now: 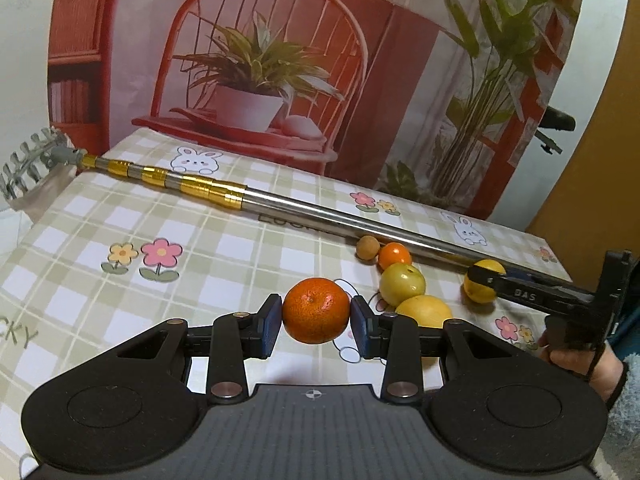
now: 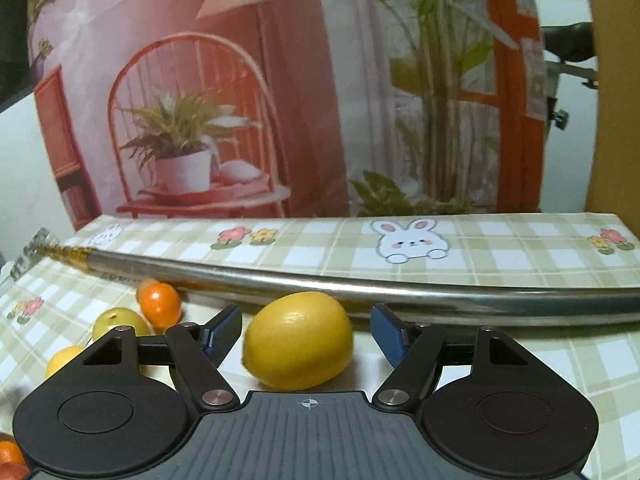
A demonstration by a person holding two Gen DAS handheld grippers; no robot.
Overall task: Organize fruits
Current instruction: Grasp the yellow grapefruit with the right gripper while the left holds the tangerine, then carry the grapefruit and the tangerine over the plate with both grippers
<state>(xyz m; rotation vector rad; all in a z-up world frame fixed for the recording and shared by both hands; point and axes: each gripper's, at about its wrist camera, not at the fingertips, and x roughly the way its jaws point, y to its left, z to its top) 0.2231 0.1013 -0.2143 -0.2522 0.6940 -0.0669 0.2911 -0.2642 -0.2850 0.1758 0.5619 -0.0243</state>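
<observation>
My left gripper (image 1: 316, 320) is shut on an orange tangerine (image 1: 316, 310) and holds it above the checked tablecloth (image 1: 160, 216). To its right a row of fruit lies along a metal pole: a small brown fruit (image 1: 367, 247), a small orange (image 1: 395, 255), a green-yellow fruit (image 1: 402, 283) and a yellow fruit (image 1: 424, 311). In the right wrist view a yellow lemon (image 2: 298, 344) rests on the cloth between the fingers of my right gripper (image 2: 306, 332). The blue pads stand apart from the lemon on both sides, so this gripper is open.
A telescopic metal pole (image 1: 320, 208) with a rake head (image 1: 28, 168) lies diagonally across the table, just behind the fruit row. A printed backdrop (image 1: 260, 60) stands along the far edge. A hand (image 1: 576, 360) holds the right gripper at the right. More orange fruit (image 2: 8, 456) shows bottom left.
</observation>
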